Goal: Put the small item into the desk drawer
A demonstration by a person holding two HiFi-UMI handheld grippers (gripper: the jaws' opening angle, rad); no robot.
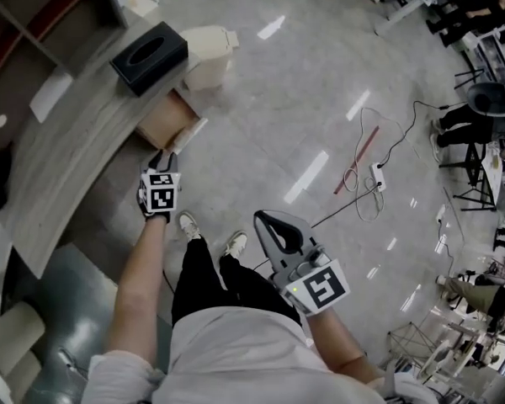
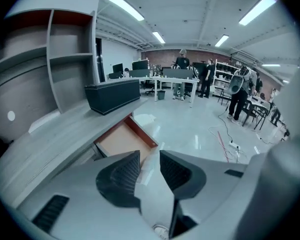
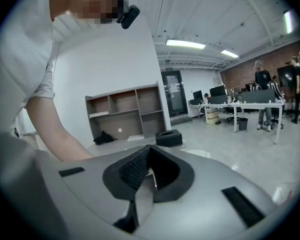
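Drawer (image 1: 164, 120) open at ten o'clock; left gripper (image 2: 150, 164) gapes empty, right gripper (image 3: 149, 151) pinches what seems the small item (image 3: 151, 176), next carried there.

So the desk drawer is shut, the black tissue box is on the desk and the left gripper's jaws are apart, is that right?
Not quite: the drawer is pulled open, not shut; the left gripper view shows its wooden bottom. The rest holds: the black tissue box is on the desk and the left gripper has its jaws apart.
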